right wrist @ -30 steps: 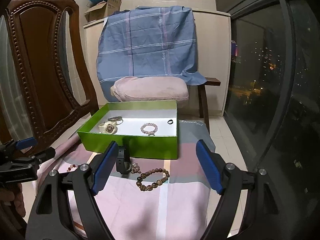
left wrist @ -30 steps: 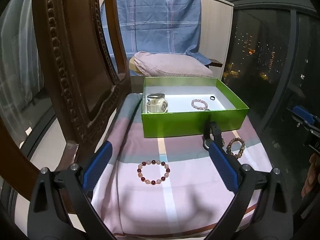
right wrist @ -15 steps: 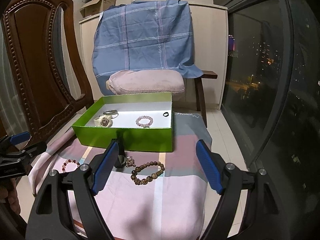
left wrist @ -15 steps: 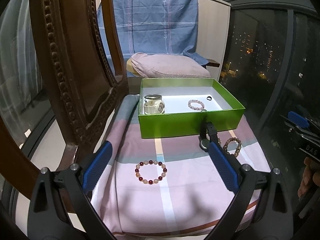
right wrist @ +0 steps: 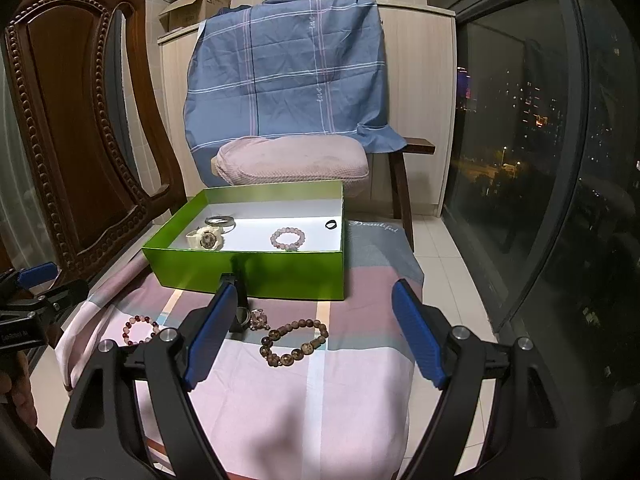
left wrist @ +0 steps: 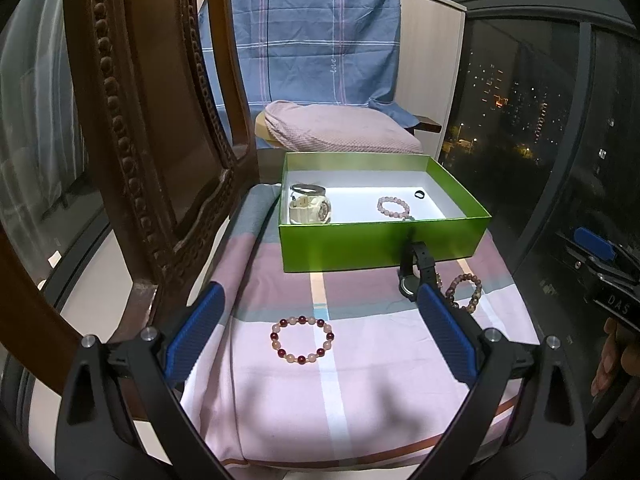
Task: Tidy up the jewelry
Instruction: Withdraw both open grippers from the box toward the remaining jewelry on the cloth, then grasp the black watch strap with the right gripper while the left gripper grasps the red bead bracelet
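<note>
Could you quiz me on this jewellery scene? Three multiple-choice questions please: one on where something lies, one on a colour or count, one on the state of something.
1. Where is the cream watch?
A. inside the green box
B. on the striped cloth
C. on the pink cushion

2. How many bead bracelets lie on the cloth outside the box?
A. none
B. two
C. five

3. How are the left gripper and right gripper?
A. both open and empty
B. both shut
C. each shut on a bracelet

Answers: 1 A, it sits in the box's left end. 2 B, the red-and-pink bracelet and the brown bracelet. 3 A, the fingers stand wide apart, nothing between them.
</note>
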